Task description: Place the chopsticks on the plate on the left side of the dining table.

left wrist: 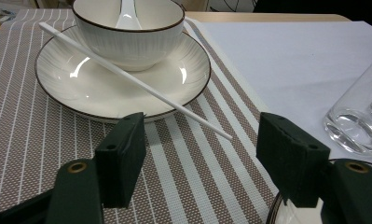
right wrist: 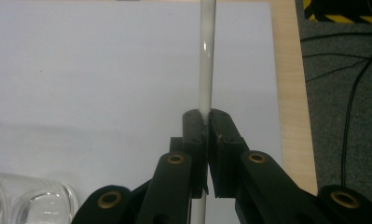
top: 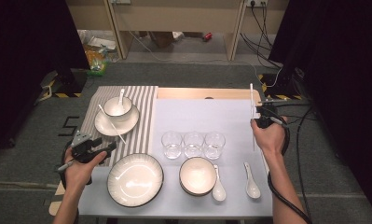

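A: Nearest us on the worktop (top: 267,205) we have the large ribbed plate (top: 135,179), the bowl (top: 197,175) and two white spoons (top: 218,186), all on the pale sheet (top: 207,116) that covers the middle and right.

B: And our left tool (left wrist: 197,154) hovers at the near left with its jaws wide, nothing between them. Just beyond it a white chopstick (left wrist: 132,79) leans across the saucer (left wrist: 81,84) onto the striped mat (left wrist: 30,140).

A: Mid-worktop we see three clear glasses (top: 193,144) in a row. To their right our right tool (right wrist: 207,126) is clamped narrow on the second white chopstick (right wrist: 206,56), which runs near to far above the sheet's right edge.

B: Farther back on the left, a small bowl (left wrist: 127,32) with a spoon in it sits on that saucer. Bare wood shows along the far edge.

A: Beyond the worktop we have grey floor (top: 174,70), black cables (top: 263,42) trailing at the right, dark curtains (top: 25,46) on both sides and a wooden frame (top: 174,18) at the back.
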{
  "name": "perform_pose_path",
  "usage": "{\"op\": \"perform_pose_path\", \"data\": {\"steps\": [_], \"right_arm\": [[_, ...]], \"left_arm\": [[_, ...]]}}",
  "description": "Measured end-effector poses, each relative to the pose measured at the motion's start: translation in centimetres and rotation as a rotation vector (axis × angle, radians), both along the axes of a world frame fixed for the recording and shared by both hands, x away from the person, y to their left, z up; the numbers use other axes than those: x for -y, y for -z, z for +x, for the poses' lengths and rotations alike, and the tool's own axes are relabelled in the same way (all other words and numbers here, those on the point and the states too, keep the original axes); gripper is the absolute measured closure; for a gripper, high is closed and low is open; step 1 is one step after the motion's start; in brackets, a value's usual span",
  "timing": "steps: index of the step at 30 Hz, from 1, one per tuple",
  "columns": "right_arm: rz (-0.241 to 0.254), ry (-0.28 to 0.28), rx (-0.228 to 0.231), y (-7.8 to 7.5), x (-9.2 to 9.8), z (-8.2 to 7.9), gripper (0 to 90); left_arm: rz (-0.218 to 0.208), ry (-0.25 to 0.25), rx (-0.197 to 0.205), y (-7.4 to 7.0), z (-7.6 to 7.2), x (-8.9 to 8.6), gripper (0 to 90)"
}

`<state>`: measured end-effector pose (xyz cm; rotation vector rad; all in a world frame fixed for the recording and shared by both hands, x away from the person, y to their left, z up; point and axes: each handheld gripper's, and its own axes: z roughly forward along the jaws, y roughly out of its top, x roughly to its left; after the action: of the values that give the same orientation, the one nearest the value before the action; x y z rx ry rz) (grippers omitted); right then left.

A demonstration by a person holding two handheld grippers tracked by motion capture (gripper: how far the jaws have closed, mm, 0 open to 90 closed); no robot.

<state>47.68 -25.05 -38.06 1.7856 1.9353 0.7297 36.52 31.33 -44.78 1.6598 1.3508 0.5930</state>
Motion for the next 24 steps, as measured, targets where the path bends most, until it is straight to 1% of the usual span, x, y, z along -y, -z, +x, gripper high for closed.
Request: {"op": "perform_pose_path", "data": {"steps": [2,6,7,10,12,14,19,20,24], "right_arm": [[0.003,0.001,0.025,-0.1,-0.1,0.0,86.4],[0.006,0.002,0.059,-0.4,-0.4,-0.1,86.4],[0.005,-0.001,0.079,-0.4,-0.5,-0.1,86.3],[0.005,-0.004,0.109,-0.5,-0.6,-0.1,86.3],[0.014,0.001,0.121,-0.6,-0.8,0.0,86.4],[0.012,0.004,0.134,-0.7,-0.9,0.0,86.4],[0.015,-0.002,0.183,-0.8,-1.1,0.0,86.4],[0.016,0.003,0.188,-0.9,-1.2,0.0,86.4],[0.018,0.005,0.229,-1.1,-1.5,0.0,86.4]], "left_arm": [[0.000,0.001,-0.001,0.0,0.0,-0.1,32.2],[-0.001,-0.003,0.003,-0.1,0.0,-0.1,32.3],[-0.001,-0.004,0.003,-0.1,0.0,-0.1,32.3],[-0.001,-0.004,0.003,-0.1,-0.1,-0.2,32.3],[-0.002,-0.006,0.004,-0.1,-0.1,-0.2,32.3],[-0.003,-0.006,0.005,-0.1,-0.1,-0.2,32.3],[-0.002,-0.008,0.004,-0.1,-0.1,-0.2,32.3],[-0.002,-0.007,0.004,-0.1,-0.1,-0.2,32.3],[-0.002,-0.007,0.004,-0.1,-0.1,-0.2,32.3]]}}
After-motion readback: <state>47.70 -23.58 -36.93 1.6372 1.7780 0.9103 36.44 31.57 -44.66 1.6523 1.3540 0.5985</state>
